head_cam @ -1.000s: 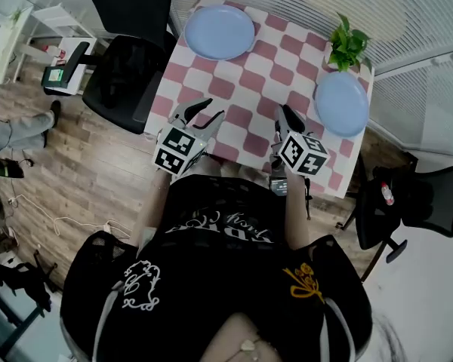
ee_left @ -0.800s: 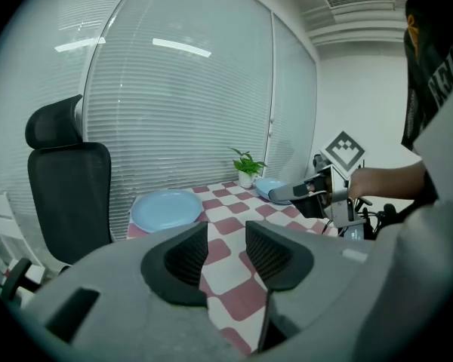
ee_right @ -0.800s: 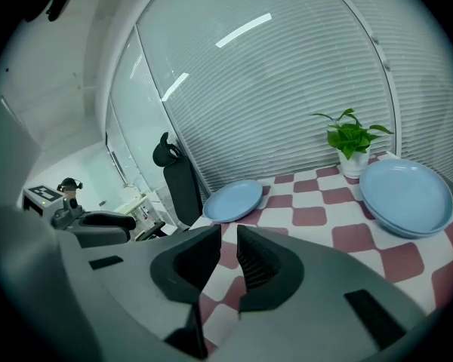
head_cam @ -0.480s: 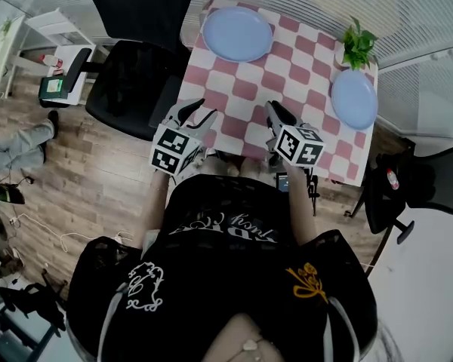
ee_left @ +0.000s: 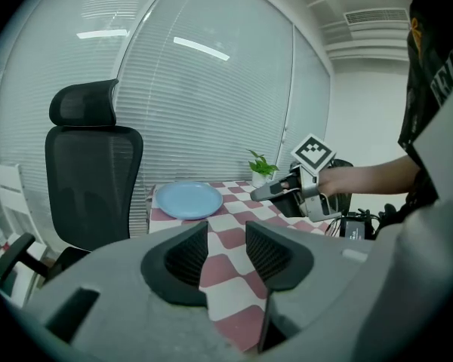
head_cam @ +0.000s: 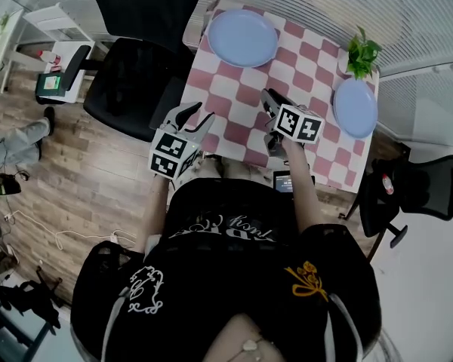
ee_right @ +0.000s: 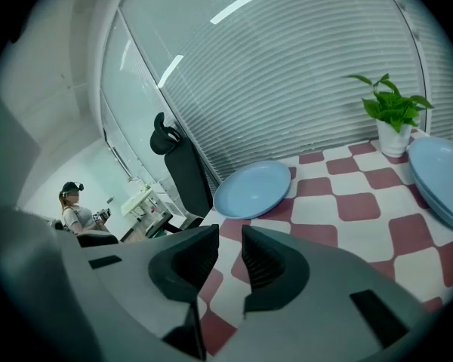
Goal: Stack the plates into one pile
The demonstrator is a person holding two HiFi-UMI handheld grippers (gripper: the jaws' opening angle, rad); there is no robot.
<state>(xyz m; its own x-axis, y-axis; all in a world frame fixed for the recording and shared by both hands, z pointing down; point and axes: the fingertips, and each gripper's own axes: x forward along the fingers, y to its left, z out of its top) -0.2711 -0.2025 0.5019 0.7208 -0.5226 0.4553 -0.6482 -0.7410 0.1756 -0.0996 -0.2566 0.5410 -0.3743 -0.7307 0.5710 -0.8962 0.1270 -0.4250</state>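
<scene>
Two light blue plates lie apart on the red-and-white checked table point(head_cam: 241, 96). One plate point(head_cam: 241, 38) point(ee_left: 187, 199) point(ee_right: 253, 189) is at the far left corner; the other plate point(head_cam: 355, 108) point(ee_right: 442, 179) sits at the right edge. My left gripper point(head_cam: 192, 119) point(ee_left: 226, 251) hovers at the table's near left edge, open and empty. My right gripper point(head_cam: 268, 98) point(ee_right: 230, 259) point(ee_left: 287, 191) is over the table's middle, pointing toward the far-left plate. Its jaws stand a narrow gap apart with nothing between them.
A small potted plant point(head_cam: 361, 51) point(ee_right: 392, 115) stands at the far right corner beside the right plate. One black office chair point(head_cam: 136, 59) is left of the table, another point(head_cam: 423, 187) to its right. A dark device point(head_cam: 287, 181) sits by the near edge. A person point(ee_right: 75, 210) sits far off.
My right gripper has moved forward over the table toward the far-left plate. My left gripper has shifted along the table's near left edge. Neither plate has moved.
</scene>
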